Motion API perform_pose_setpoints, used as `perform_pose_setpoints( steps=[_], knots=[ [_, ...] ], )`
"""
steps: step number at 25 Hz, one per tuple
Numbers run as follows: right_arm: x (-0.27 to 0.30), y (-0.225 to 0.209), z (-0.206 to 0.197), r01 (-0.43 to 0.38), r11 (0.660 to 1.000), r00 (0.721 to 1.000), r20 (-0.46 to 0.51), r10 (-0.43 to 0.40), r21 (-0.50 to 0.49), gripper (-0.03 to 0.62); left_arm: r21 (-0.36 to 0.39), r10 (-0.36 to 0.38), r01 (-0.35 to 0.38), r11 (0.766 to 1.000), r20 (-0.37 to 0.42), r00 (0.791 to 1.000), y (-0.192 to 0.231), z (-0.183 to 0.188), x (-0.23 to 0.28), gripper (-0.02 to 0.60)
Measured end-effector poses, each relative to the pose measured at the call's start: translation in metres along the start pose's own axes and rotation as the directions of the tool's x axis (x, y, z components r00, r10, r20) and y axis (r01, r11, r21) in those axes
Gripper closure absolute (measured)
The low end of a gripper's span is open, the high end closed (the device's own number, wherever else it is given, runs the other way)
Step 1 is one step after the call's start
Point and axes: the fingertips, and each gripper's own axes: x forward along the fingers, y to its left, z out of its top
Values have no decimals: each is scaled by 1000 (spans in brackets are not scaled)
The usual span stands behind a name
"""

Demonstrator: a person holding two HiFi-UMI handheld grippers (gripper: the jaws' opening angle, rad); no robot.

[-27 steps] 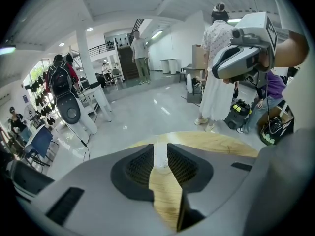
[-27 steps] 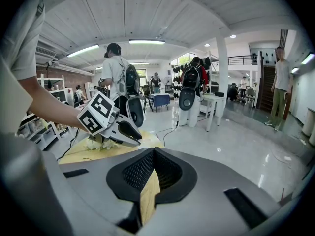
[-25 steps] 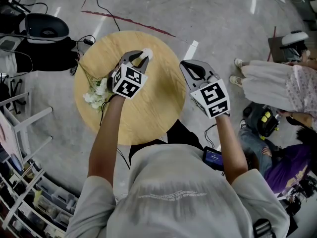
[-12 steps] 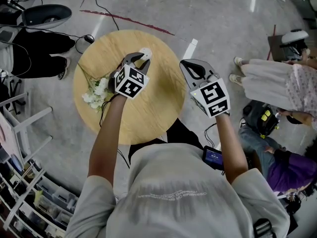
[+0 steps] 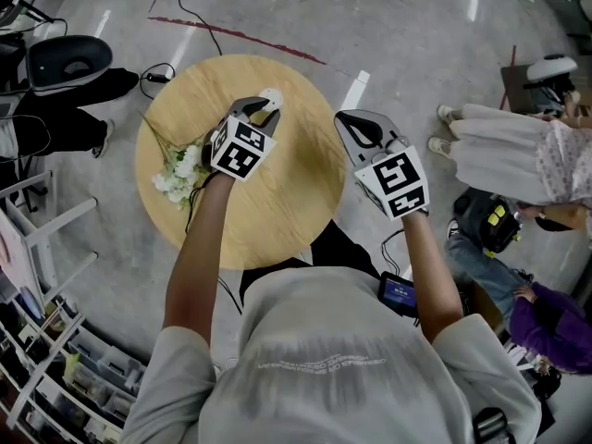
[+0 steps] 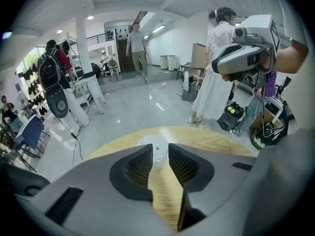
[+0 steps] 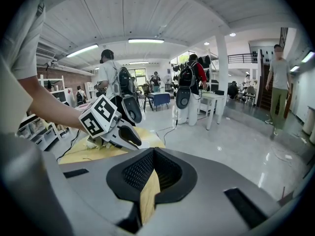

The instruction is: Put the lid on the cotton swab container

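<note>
Just beyond parted left gripper point(image 5: 262, 109) fingers point(image 6: 135, 166), swab container point(image 5: 270, 93).

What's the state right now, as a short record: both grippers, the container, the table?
left gripper: open, jaws have just been opening; cotton swab container shows in the gap at their tips, unclamped
right gripper: shut, empty, by the table right edge
cotton swab container: white, round, on the table's far side
lid: cannot tell if on
flowers: white, table's left side

Bright, even light from ceiling strip lamps point(image 7: 145, 41). Glare streaks cross the glossy floor point(image 5: 398, 35) beyond the round wooden table point(image 5: 277, 206). Gripper views bulge, corners black.
</note>
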Motion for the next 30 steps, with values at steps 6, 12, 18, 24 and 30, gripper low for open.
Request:
perform_pose_setpoints(
  steps=[6, 12, 18, 24, 30],
  knots=[
    [2, -2, -3, -8, 1000, 1000, 0, 8, 4, 568, 24, 13, -13, 1000, -21, 1000, -1, -1, 4, 468],
    [4, 4, -1, -23, 1000, 1000, 13, 23, 5, 568, 77, 35, -31, 997, -51, 998, -2, -3, 4, 468],
    [-5, 4, 5, 1, 1000, 999, 33, 0, -6, 568, 53, 29, -26, 998, -44, 999, 1, -4, 3, 468],
    [-34, 8, 21, 78, 996, 995, 58, -75, -35, 568, -18, 61, -59, 998, 136, 989, 7, 19, -41, 531],
    [-63, 46, 55, 169, 979, 983, 97, -158, -110, 568, -121, 132, -91, 988, 393, 910, 30, 44, -145, 565]
  ],
)
